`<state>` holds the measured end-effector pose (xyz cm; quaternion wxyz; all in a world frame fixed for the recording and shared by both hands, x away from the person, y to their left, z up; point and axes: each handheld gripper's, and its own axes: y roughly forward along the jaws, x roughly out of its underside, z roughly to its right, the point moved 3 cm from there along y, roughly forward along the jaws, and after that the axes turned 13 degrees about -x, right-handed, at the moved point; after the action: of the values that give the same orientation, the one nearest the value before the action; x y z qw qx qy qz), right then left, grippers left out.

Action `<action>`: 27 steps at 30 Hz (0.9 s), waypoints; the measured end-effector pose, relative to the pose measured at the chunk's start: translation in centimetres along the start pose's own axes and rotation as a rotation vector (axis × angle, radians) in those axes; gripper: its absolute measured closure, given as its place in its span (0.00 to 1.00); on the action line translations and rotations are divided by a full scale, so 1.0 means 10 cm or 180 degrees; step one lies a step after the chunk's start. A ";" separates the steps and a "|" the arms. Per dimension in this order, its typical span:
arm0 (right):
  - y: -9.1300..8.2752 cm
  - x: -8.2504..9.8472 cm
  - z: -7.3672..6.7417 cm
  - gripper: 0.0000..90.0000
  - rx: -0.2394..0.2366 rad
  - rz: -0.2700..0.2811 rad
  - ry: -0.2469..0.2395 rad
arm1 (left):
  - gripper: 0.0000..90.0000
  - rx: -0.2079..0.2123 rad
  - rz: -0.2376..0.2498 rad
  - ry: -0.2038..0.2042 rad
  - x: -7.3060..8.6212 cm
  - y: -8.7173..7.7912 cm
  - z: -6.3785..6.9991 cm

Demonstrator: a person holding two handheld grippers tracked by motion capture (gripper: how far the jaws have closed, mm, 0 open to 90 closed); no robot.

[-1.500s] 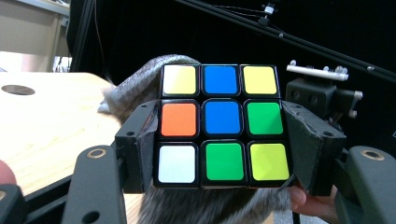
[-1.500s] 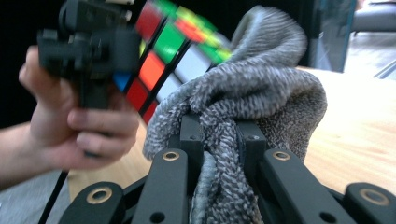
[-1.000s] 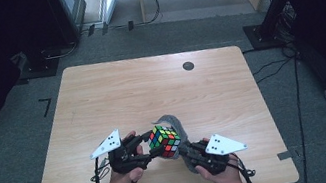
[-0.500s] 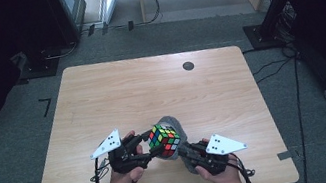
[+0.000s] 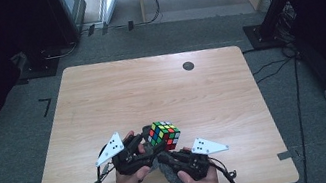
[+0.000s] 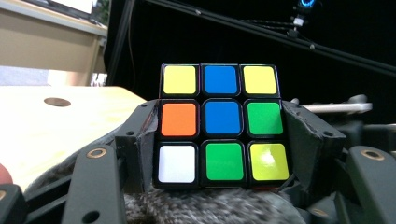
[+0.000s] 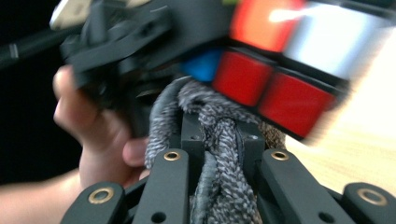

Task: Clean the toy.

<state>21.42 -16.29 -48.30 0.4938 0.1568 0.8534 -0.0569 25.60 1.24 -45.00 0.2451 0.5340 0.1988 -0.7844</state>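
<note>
A scrambled Rubik's cube (image 5: 163, 134) is held a little above the wooden table (image 5: 150, 88) near its front edge, with my left gripper (image 5: 152, 143) shut on it. In the left gripper view the two jaws clamp the cube (image 6: 219, 123) by its left and right sides, and a grey knitted cloth (image 6: 210, 207) lies just below it. My right gripper (image 5: 167, 161) is shut on that cloth (image 7: 219, 140) and presses it up against the cube's red underside (image 7: 275, 88), close to the left gripper's body (image 7: 140, 37). The right gripper view is blurred.
A round black hole (image 5: 188, 65) marks the far right part of the table. Dark stands and cables stand on the grey floor around it. Both forearms come in over the front edge.
My right gripper has slid a little to the left and lower with the cloth, which has gone from the cube's far right side to beneath it. The left gripper and cube have stayed put.
</note>
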 end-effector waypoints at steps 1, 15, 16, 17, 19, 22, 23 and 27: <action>-0.03 0.01 0.03 0.88 0.0047 0.0084 0.0122 | 0.38 -0.0016 0.0042 -0.0015 -0.02 -0.02 -0.02; 0.00 0.02 -0.06 0.88 -0.0071 0.0061 0.0188 | 0.38 -0.0177 -0.0003 0.0198 0.05 0.02 0.03; -0.05 -0.02 -0.03 0.88 -0.0040 0.0098 0.0227 | 0.38 -0.0205 0.0050 0.0172 0.02 0.01 0.01; -0.09 -0.03 0.00 0.88 0.0005 0.0127 0.0263 | 0.38 -0.0205 0.0050 0.0172 0.02 0.01 0.01; -0.16 -0.03 0.07 0.88 0.0138 0.0203 0.0326 | 0.38 -0.0243 0.0109 0.0108 -0.02 -0.03 -0.04; -0.23 -0.02 0.16 0.88 0.0277 0.0289 0.0403 | 0.38 -0.0263 0.0132 0.0054 -0.04 -0.04 -0.07; -0.25 -0.01 0.18 0.88 0.0321 0.0301 0.0430 | 0.38 -0.0271 0.0125 0.0039 -0.04 -0.05 -0.09; -0.12 0.05 0.09 0.88 0.0320 -0.0025 0.0253 | 0.38 -0.0243 0.0052 0.0091 0.01 -0.01 -0.05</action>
<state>21.53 -17.57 -49.23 0.4508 0.1802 0.8690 -0.0955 25.86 1.54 -45.28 0.2688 0.5370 0.2277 -0.7665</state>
